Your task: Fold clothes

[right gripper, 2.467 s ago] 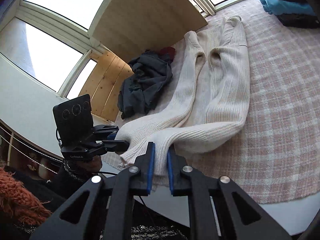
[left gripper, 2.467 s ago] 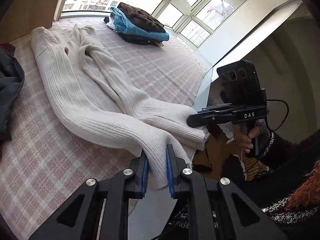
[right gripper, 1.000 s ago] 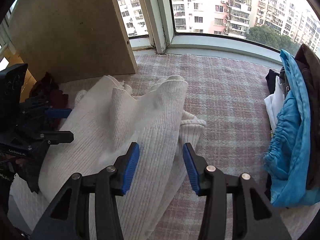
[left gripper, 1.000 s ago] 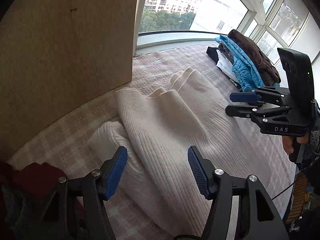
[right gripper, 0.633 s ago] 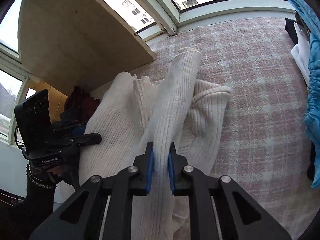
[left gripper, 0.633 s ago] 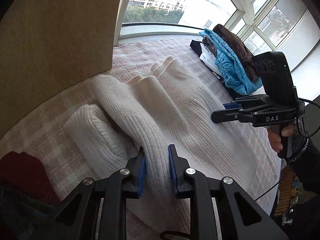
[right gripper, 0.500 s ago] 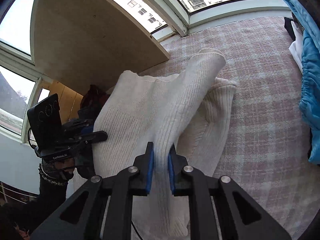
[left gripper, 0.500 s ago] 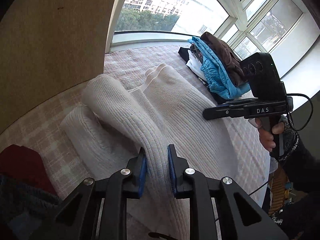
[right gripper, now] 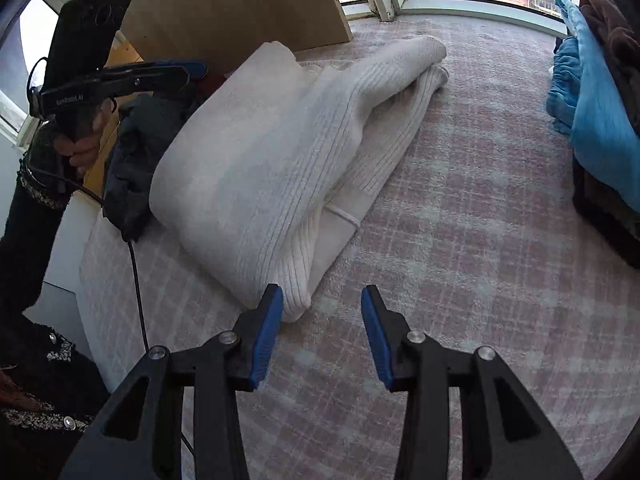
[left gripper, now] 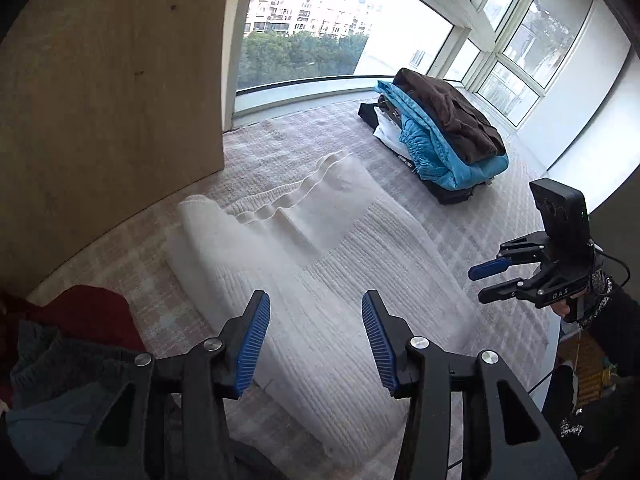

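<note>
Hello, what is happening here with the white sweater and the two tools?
A person is folding clothes with a handheld claw in each hand. The cream ribbed sweater lies folded over on the pink plaid cover. Both the left claw and the right claw are open and hold nothing. A stack of folded clothes sits farther off by the window, and a dark pile lies beside the sweater.

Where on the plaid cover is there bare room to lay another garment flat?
The widest bare strip of plaid cover runs between the cream sweater and the folded stack. More lies toward the window. It is crowded beside the sweater's other edge, where dark clothes are heaped.
</note>
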Available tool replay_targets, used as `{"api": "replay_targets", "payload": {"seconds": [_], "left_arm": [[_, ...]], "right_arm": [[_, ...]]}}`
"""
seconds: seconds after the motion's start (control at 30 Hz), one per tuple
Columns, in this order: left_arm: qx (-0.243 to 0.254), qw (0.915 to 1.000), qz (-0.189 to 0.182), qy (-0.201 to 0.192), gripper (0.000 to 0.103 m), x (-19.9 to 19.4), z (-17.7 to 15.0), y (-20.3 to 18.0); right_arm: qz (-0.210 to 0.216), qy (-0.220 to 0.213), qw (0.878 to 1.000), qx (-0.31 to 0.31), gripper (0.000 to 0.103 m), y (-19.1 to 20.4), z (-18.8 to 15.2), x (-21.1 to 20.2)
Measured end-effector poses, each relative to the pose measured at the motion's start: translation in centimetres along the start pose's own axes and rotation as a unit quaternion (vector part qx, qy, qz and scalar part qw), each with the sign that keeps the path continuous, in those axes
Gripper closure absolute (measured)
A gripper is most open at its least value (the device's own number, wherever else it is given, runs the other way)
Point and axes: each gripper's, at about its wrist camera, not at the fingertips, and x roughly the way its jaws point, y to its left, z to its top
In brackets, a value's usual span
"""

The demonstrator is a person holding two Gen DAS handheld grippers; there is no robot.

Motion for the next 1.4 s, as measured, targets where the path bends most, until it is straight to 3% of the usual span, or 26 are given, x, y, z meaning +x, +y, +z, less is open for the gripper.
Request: {"api": "replay_targets", "payload": {"seconds": [0.13, 0.2, 0.23, 0.3, 0.37, 0.4, 0.47, 0.5, 0.53, 0.57, 0.6, 0.63, 0.7, 0.77, 0.87, 0.93, 1.0, 1.2, 1.23, 1.27, 1.3, 1.33, 1.4], "left_arm": [[0.059, 0.9981, -0.007, 0.014, 0.056, 1.5, 2.5, -3.5], [0.088, 0.9958, -0.010, 0.021, 0.056, 2.3, 3.7, -5.2], [0.095, 0.9948, 0.011, 0.037, 0.056, 3.9, 3.8, -5.3], [0.086, 0.9933, 0.036, 0.068, 0.047, 6.7, 3.4, -4.2], [0.047, 0.9972, 0.011, 0.057, 0.036, 7.0, 3.1, -2.5], [0.033, 0.9982, 0.000, 0.050, 0.036, 6.6, 2.9, -1.9], [0.018, 0.9990, 0.003, 0.040, 0.036, 5.3, 2.4, -1.5], [0.018, 0.9991, 0.024, 0.030, 0.039, 4.1, 2.1, -1.5], [0.020, 0.9989, 0.040, 0.013, 0.039, 2.6, 1.7, -1.4], [0.022, 0.9983, 0.053, -0.005, 0.039, 0.9, 1.3, -1.2], [0.012, 0.9972, 0.071, -0.021, 0.039, -0.7, 0.9, -0.6], [0.003, 0.9954, 0.088, -0.038, 0.038, -2.3, 0.5, 0.1], [-0.031, 0.9913, 0.113, -0.059, 0.033, -4.5, 0.1, 2.4], [-0.077, 0.9864, 0.130, -0.066, 0.027, -5.1, 0.4, 5.5], [-0.103, 0.9831, 0.147, -0.036, 0.027, -3.1, 1.4, 8.5], [-0.110, 0.9832, 0.145, -0.017, 0.027, -1.4, 2.1, 9.8], [-0.118, 0.9844, 0.130, -0.005, 0.027, 0.0, 2.7, 11.0], [-0.104, 0.9877, 0.116, 0.012, 0.025, 2.6, 3.4, 11.9], [-0.096, 0.9885, 0.117, 0.010, 0.025, 2.8, 3.5, 11.7], [-0.089, 0.9892, 0.116, 0.009, 0.025, 2.8, 3.6, 11.5], [-0.082, 0.9899, 0.115, 0.008, 0.026, 2.9, 3.6, 11.4], [-0.079, 0.9908, 0.110, 0.007, 0.028, 2.9, 3.7, 11.3], [-0.077, 0.9927, 0.093, 0.004, 0.039, 2.7, 3.6, 11.4]], "right_arm": [[0.009, -0.019, 0.998, -0.056, 0.063, 1.7, 0.1, 0.7], [0.033, -0.011, 0.998, -0.059, 0.075, 1.9, 0.3, 1.3], [0.033, -0.013, 0.998, -0.061, 0.080, 2.0, 0.0, 1.2], [0.035, -0.004, 0.998, -0.044, 0.086, 1.3, -1.0, 1.3], [0.042, 0.019, 0.999, -0.003, 0.092, -0.4, -2.4, 1.8], [0.027, 0.035, 0.999, -0.005, 0.096, -0.6, -2.8, 2.0], [-0.006, 0.023, 1.000, -0.020, 0.097, -0.5, -2.2, 0.4], [-0.015, 0.006, 1.000, -0.012, 0.094, -0.7, -1.3, -0.8], [-0.027, -0.018, 0.999, 0.008, 0.077, -1.4, 0.0, -2.0], [-0.040, -0.043, 0.998, 0.030, 0.042, -2.0, 1.4, -3.2], [-0.048, -0.070, 0.995, 0.044, 0.032, -2.6, 3.0, -3.7], [-0.056, -0.097, 0.992, 0.057, 0.028, -3.1, 4.5, -4.2], [-0.071, -0.138, 0.985, 0.080, 0.027, -4.6, 8.3, -4.1], [-0.084, -0.120, 0.985, 0.091, 0.027, -5.4, 12.3, -1.6], [-0.098, -0.054, 0.989, 0.098, 0.027, -7.5, 15.4, 2.2], [-0.118, -0.024, 0.989, 0.091, 0.027, -8.3, 16.1, 4.4], [-0.111, -0.013, 0.989, 0.096, 0.027, -9.3, 15.9, 5.1], [-0.028, -0.011, 0.992, 0.125, 0.022, -11.3, 15.4, 5.5], [-0.017, -0.013, 0.992, 0.125, 0.024, -11.3, 15.3, 5.4], [-0.006, -0.015, 0.992, 0.124, 0.032, -11.3, 15.2, 5.4], [0.005, -0.017, 0.992, 0.124, 0.047, -11.4, 15.1, 5.3], [0.049, -0.018, 0.989, 0.139, 0.076, -11.6, 14.9, 5.4], [0.065, -0.023, 0.985, 0.156, 0.077, -11.9, 14.7, 5.2]]}}
